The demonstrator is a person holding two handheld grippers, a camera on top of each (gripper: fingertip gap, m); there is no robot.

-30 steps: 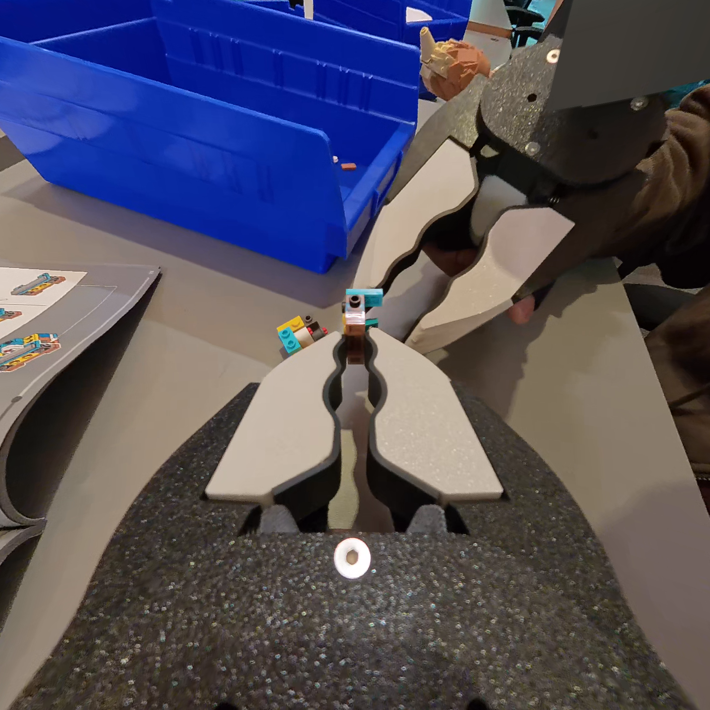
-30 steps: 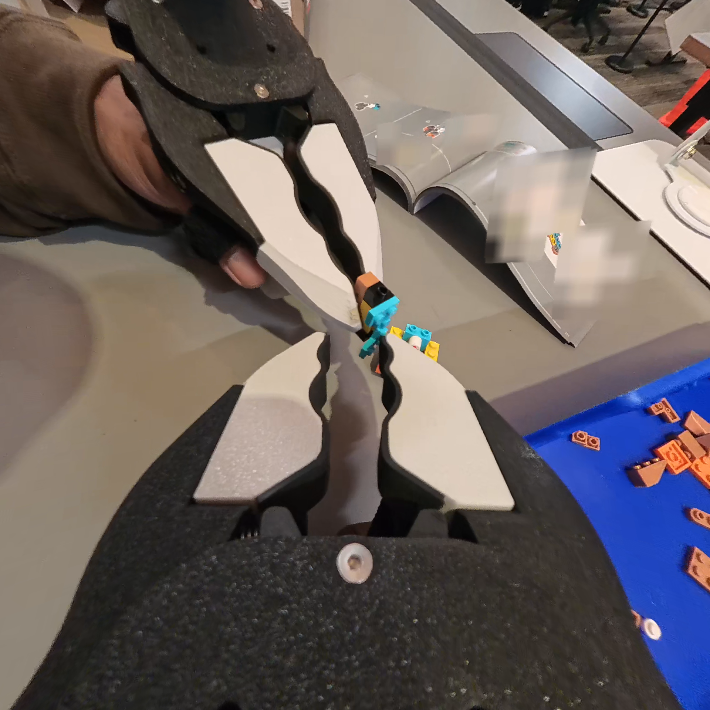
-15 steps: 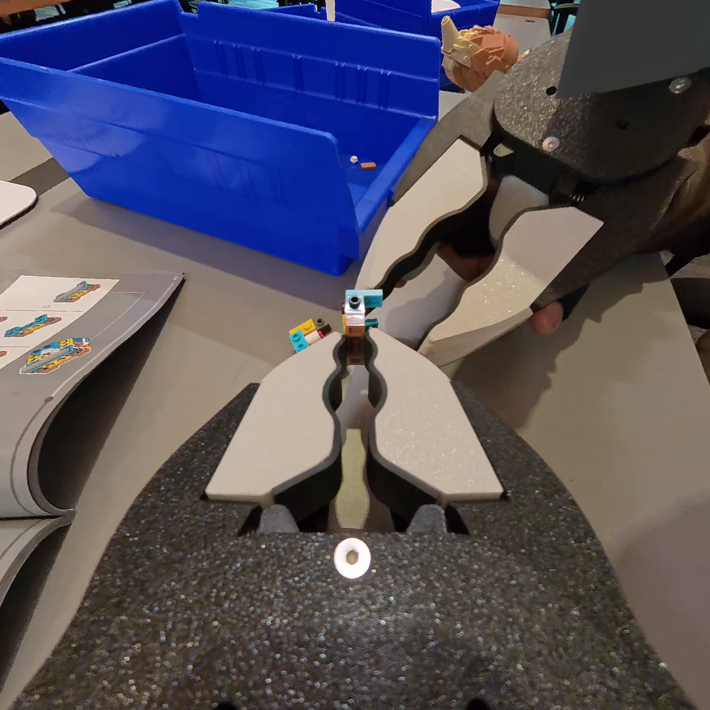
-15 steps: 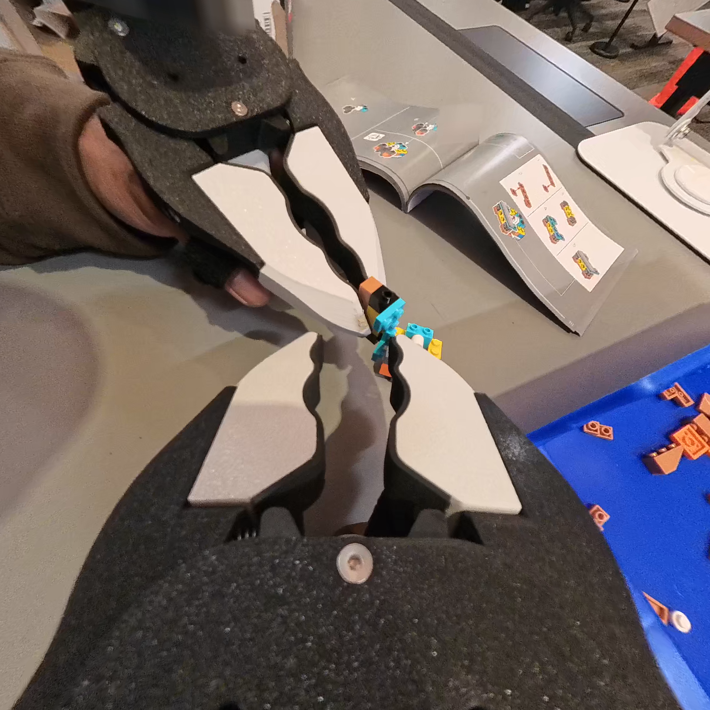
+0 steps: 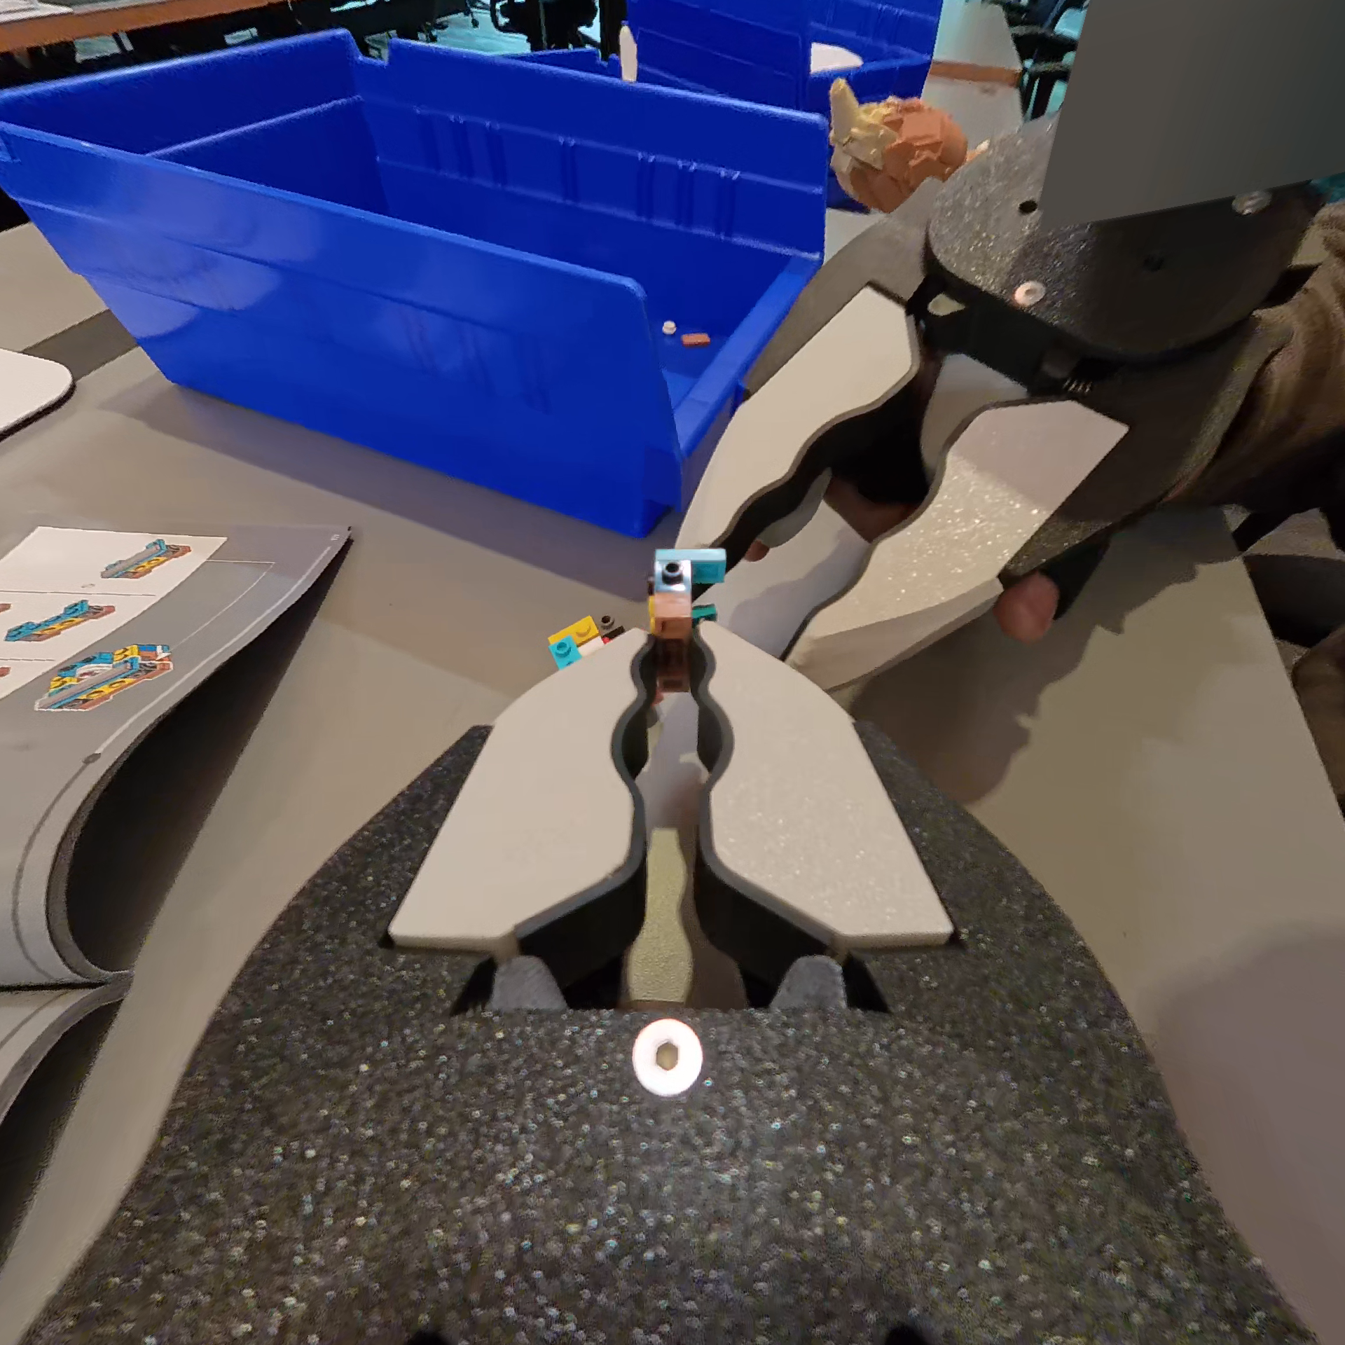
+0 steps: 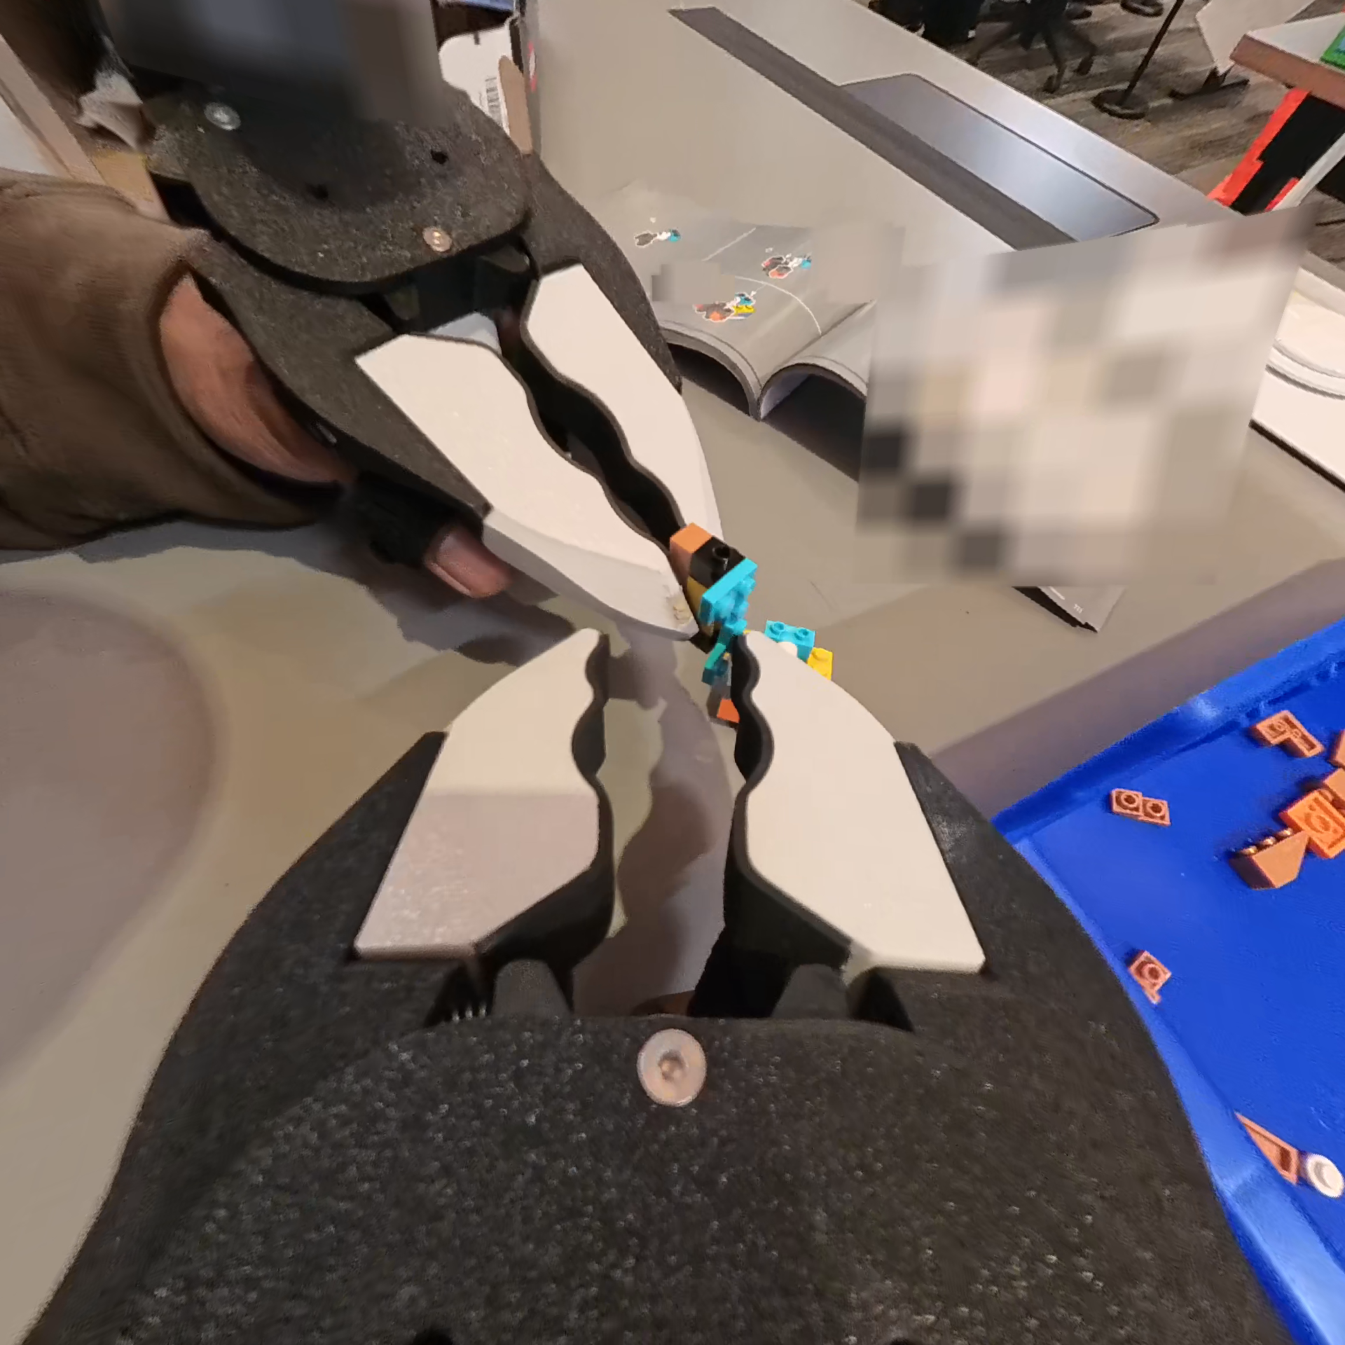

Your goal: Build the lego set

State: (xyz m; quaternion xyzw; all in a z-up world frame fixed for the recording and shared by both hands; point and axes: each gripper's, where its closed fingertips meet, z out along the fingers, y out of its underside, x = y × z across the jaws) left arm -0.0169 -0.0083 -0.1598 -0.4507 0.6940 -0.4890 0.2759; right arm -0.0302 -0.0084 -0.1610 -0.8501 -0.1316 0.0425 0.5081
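My left gripper (image 5: 673, 640) is shut on a small lego assembly (image 5: 680, 589) of brown, black and teal pieces and holds it upright just above the grey table. My right gripper (image 6: 677, 644) is open. Its right fingertip (image 6: 757, 655) sits against the lower teal and orange part of the assembly (image 6: 717, 589), and nothing is between its fingers. In the left wrist view the right gripper (image 5: 757, 604) comes in from the upper right. In the right wrist view the left gripper (image 6: 695, 575) comes in from the upper left. A second small lego cluster (image 5: 578, 640) in yellow, teal, white and red lies on the table just behind it, and also shows in the right wrist view (image 6: 797, 644).
A blue bin (image 5: 364, 327) stands behind the work spot; its floor (image 6: 1201, 946) holds several loose orange-brown pieces (image 6: 1310, 822). An open instruction booklet (image 5: 109, 655) lies at the left. A brown built lego head (image 5: 902, 145) stands beyond the bin. Only a small space, under 4 cm, lies between the two pairs of fingers. From either gripper's tips it is about 35 cm to the brown built lego head (image 5: 902, 145).
Both grippers have shifted slightly together over the table. The left stays shut on the assembly and the right stays open beside it.
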